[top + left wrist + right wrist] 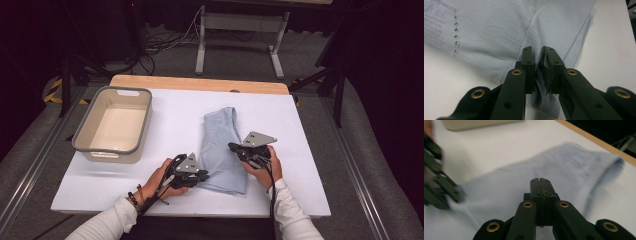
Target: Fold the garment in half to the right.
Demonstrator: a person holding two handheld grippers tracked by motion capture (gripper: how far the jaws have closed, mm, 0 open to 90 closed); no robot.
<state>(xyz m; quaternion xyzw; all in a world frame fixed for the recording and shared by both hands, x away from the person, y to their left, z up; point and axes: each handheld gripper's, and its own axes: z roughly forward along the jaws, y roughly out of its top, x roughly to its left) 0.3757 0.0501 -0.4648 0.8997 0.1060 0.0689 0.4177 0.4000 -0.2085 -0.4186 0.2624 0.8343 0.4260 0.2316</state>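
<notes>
A folded light-blue knit garment (222, 152) lies near the middle of the white table (310, 165), its long side running away from the person. To its left, well apart, stands a beige tub with a grey rim (112, 122), nothing showing inside it.

The left hand-held gripper (202, 176) sits at the garment's near left corner. In the left gripper view its jaws are clamped on a fold of the ribbed cloth (499, 37) — a pinch of fabric bunches up between the pads (530, 65) and runs down between the two arms.

The right hand-held gripper (234, 147) rests over the garment's right side, farther from the person than the left one, its tips pointing left across the cloth. In the right gripper view its jaws are pressed fully together with no cloth seen between them, and the garment (564, 167) spreads blurred beyond the tips — the other hand-held gripper (439, 185) shows at the left edge, at the garment's corner.
</notes>
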